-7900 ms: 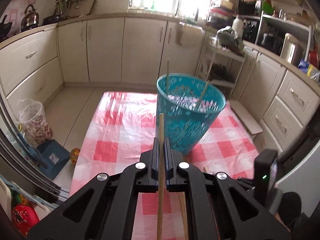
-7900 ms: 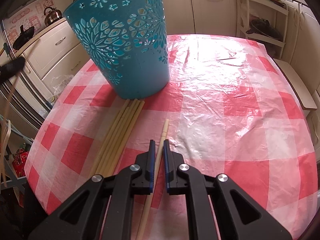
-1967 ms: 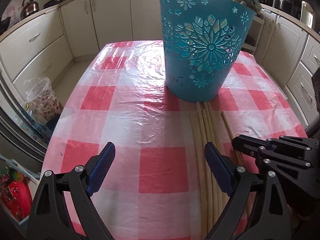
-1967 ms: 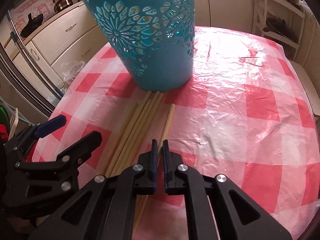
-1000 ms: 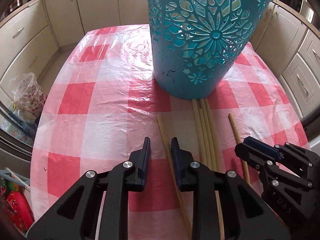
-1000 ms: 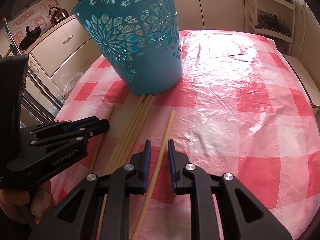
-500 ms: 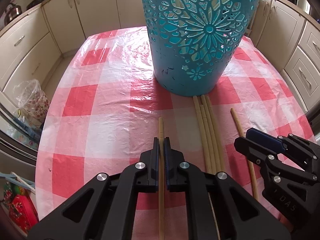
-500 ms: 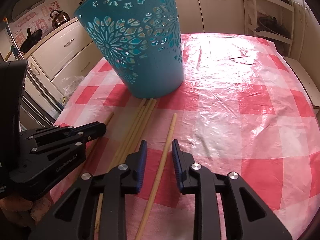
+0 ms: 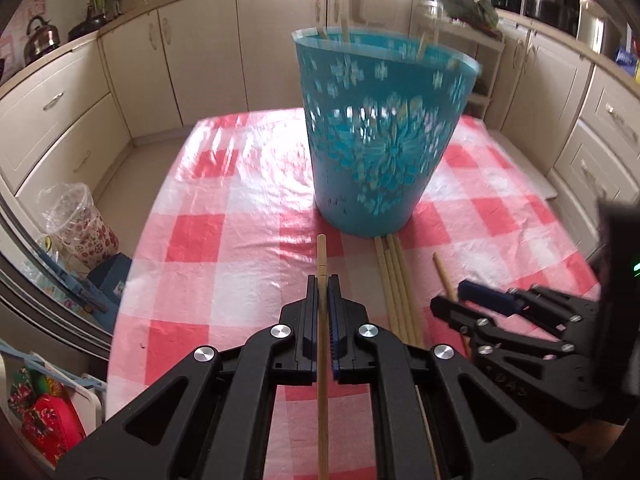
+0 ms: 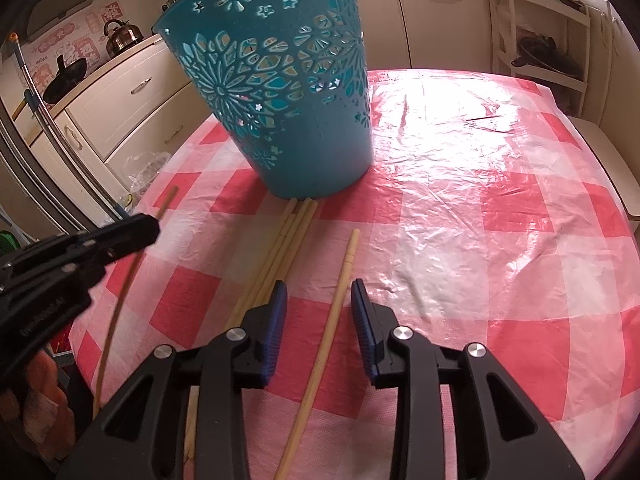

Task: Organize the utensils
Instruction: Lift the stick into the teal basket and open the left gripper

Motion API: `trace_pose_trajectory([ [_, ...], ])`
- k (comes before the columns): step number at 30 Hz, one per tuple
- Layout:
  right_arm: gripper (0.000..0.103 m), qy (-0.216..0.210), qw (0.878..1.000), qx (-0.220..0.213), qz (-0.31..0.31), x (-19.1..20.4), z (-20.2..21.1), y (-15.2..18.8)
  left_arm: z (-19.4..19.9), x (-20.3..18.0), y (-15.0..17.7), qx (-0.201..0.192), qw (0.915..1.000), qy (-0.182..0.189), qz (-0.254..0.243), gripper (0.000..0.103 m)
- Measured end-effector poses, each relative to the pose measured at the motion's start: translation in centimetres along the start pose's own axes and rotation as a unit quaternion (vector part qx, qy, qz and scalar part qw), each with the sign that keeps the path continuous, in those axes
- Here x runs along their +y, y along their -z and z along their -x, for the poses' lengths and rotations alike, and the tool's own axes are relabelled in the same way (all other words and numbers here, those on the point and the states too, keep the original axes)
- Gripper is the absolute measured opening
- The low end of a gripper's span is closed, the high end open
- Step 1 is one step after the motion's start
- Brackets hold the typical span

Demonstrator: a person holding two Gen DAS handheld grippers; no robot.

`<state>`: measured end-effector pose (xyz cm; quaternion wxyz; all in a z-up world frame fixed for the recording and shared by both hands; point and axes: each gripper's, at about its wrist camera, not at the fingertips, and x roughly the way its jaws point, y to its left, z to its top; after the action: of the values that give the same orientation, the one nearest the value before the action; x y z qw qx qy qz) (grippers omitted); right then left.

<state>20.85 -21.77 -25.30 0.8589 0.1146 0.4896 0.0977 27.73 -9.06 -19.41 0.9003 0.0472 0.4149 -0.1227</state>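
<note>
A teal cut-out basket (image 9: pixel 380 136) (image 10: pixel 280 88) stands on the red-checked table, with a few sticks poking from its top. My left gripper (image 9: pixel 323 284) is shut on a long wooden chopstick (image 9: pixel 322 352) and holds it above the cloth, pointing at the basket; it also shows in the right wrist view (image 10: pixel 120 236). My right gripper (image 10: pixel 319 296) is open, its jaws on either side of a single chopstick (image 10: pixel 336 304) lying on the cloth. A bundle of several chopsticks (image 10: pixel 280 256) (image 9: pixel 396 284) lies beside it, ends at the basket's base.
The table (image 10: pixel 500 216) is covered with shiny red-and-white plastic cloth. Cream kitchen cabinets (image 9: pixel 200 60) ring the room. A plastic-lined bin (image 9: pixel 80 224) stands on the floor at the left. A white rack (image 10: pixel 540 40) stands at the back right.
My left gripper has lifted its chopstick off the cloth and risen, so the basket looks farther and blurred. My right gripper's jaws have opened wider around the single chopstick.
</note>
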Motion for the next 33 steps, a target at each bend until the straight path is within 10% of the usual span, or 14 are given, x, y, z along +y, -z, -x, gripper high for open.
trace_pose_trajectory([
  [11,0.036,-0.002,1.0,0.0,-0.002,-0.1,0.0,0.0,9.1,3.9,-9.1,-0.158,0.9839,0.043,0.072,0.005],
  [21,0.041,-0.01,1.0,0.001,-0.003,-0.1,-0.1,0.0,7.6,1.1,-17.9,-0.265,0.9577,0.061,0.094,0.005],
  [33,0.046,-0.026,1.0,0.002,-0.008,-0.3,-0.2,-0.2,-0.8,-0.2,-19.3,-0.253,0.9587,0.05,0.12,0.005],
])
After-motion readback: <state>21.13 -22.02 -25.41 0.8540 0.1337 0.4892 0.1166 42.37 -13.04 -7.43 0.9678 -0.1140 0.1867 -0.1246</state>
